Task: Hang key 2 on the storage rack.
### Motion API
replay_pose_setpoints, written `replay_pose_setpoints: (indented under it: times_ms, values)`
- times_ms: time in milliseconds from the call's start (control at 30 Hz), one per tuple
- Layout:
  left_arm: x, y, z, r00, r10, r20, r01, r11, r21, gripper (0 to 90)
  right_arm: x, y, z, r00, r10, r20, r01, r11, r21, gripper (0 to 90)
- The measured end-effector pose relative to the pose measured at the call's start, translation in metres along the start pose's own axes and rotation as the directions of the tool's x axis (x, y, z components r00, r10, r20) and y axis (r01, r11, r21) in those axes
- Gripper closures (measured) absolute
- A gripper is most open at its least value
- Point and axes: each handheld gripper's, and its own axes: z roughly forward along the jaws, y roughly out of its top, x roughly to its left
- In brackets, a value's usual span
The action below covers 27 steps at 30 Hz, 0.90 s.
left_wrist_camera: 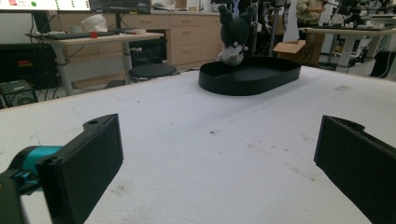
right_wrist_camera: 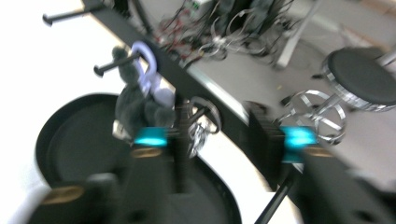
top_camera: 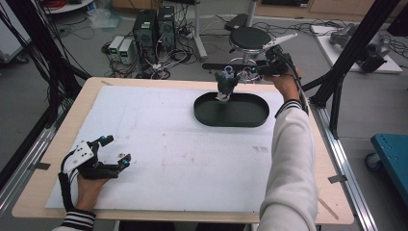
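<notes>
A dark grey plush toy (top_camera: pixel 226 84) with a white patch hangs by a lilac loop (right_wrist_camera: pixel 147 65) from a peg of a black bar (top_camera: pixel 216 66), just over the far rim of a black oval tray (top_camera: pixel 250 113). My right gripper (top_camera: pixel 250 71) is held level right beside the toy. In the blurred right gripper view its jaws (right_wrist_camera: pixel 224 140) stand apart, with the toy (right_wrist_camera: pixel 135 102) just off the left jaw and a metal ring (right_wrist_camera: pixel 203 121) between them. My left gripper (top_camera: pixel 117 150) rests open on the white mat near the front left, nothing between its jaws (left_wrist_camera: pixel 219 163). The toy (left_wrist_camera: pixel 233 32) and tray (left_wrist_camera: pixel 261 74) lie far ahead of it.
A white mat (top_camera: pixel 159 159) covers most of the wooden table. Beyond the far edge stand a black stool (top_camera: pixel 249 37), computer towers (top_camera: pixel 154 26) and tangled cables on the floor. A black frame post (top_camera: pixel 337 91) rises at the table's right side.
</notes>
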Motion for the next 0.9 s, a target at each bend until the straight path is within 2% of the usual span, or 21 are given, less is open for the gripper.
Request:
replay_pose_setpoints:
  times_ms: [33, 67, 100, 167, 233, 300, 367, 433, 467, 567, 600, 667, 700, 800, 833, 867, 900]
  values:
    - [0.0, 0.0, 0.0, 1.0, 0.0, 0.0, 0.0, 1.0, 0.0, 1.7, 0.002, 0.001, -0.001, 0.9996, 0.007, 0.028, -0.006, 1.0, -0.027, 32.2]
    - [0.0, 0.0, 0.0, 1.0, 0.001, 0.001, -0.001, 1.0, 0.0, 1.7, 0.003, 0.002, -0.001, 0.9992, 0.015, 0.037, -0.013, 0.999, -0.049, 17.9]
    - [0.0, 0.0, 0.0, 1.0, 0.002, 0.001, -0.002, 1.0, -0.001, 1.8, 0.005, 0.003, -0.001, 0.9993, 0.024, 0.029, -0.022, 0.997, -0.067, 7.5]
    - [0.0, 0.0, 0.0, 1.0, 0.003, 0.001, -0.003, 1.0, 0.002, 1.7, 0.008, 0.003, -0.004, 0.9986, 0.05, -0.019, -0.051, 0.991, -0.123, 0.5]
    - [0.0, 0.0, 0.0, 1.0, 0.0, 0.001, 0.0, 1.0, 0.001, 1.7, 0.011, 0.004, -0.009, 0.9943, 0.088, -0.06, -0.097, 0.98, -0.174, 0.5]
    - [0.0, 0.0, 0.0, 1.0, 0.0, 0.0, 0.0, 1.0, 0.0, 1.7, 0.012, 0.005, -0.016, 0.9898, 0.117, -0.081, -0.131, 0.97, -0.203, 0.5]
    - [0.0, 0.0, 0.0, 1.0, 0.0, 0.001, 0.0, 1.0, 0.001, 1.7, 0.015, 0.007, -0.025, 0.9839, 0.139, -0.113, -0.162, 0.958, -0.236, 0.5]
    - [0.0, 0.0, 0.0, 1.0, -0.003, 0.001, 0.003, 1.0, 0.0, 1.7, 0.019, 0.009, -0.032, 0.9799, 0.151, -0.13, -0.18, 0.951, -0.251, 0.5]
    - [0.0, 0.0, 0.0, 1.0, -0.003, 0.002, 0.003, 1.0, 0.0, 1.7, 0.022, 0.009, -0.036, 0.979, 0.15, -0.138, -0.182, 0.95, -0.253, 0.5]
    - [0.0, 0.0, 0.0, 1.0, -0.003, 0.003, 0.003, 1.0, 0.0, 1.7, 0.035, 0.003, -0.052, 0.9818, 0.144, -0.124, -0.177, 0.929, -0.326, 0.6]
    - [0.001, 0.0, 0.0, 1.0, -0.003, 0.003, 0.003, 1.0, 0.0, 1.7, 0.038, -0.001, -0.056, 0.9816, 0.149, -0.119, -0.181, 0.924, -0.336, 0.6]
    - [0.001, 0.0, 0.0, 1.0, -0.005, 0.003, 0.005, 1.0, -0.001, 1.7, 0.044, -0.009, -0.063, 0.9821, 0.153, -0.11, -0.182, 0.92, -0.347, 0.6]
    - [0.001, 0.0, 0.0, 1.0, -0.005, 0.003, 0.005, 1.0, -0.001, 1.7, 0.048, -0.014, -0.068, 0.9841, 0.15, -0.095, -0.174, 0.923, -0.344, 0.5]
    - [0.001, 0.0, 0.0, 1.0, -0.006, 0.004, 0.006, 1.0, -0.002, 1.7, 0.06, -0.026, -0.078, 0.9878, 0.133, -0.081, -0.153, 0.92, -0.36, 0.6]
    - [0.001, 0.0, 0.0, 1.0, -0.005, 0.004, 0.005, 1.0, -0.002, 1.7, 0.067, -0.032, -0.083, 0.9897, 0.125, -0.071, -0.142, 0.914, -0.38, 0.5]
    - [0.001, 0.0, 0.0, 1.0, -0.003, 0.004, 0.003, 1.0, -0.001, 1.7, 0.073, -0.037, -0.086, 0.9922, 0.108, -0.062, -0.123, 0.915, -0.385, 0.6]
    - [0.001, 0.0, 0.0, 1.0, -0.003, 0.004, 0.003, 1.0, -0.001, 1.7, 0.08, -0.043, -0.089, 0.9933, 0.099, -0.059, -0.115, 0.909, -0.401, 0.6]
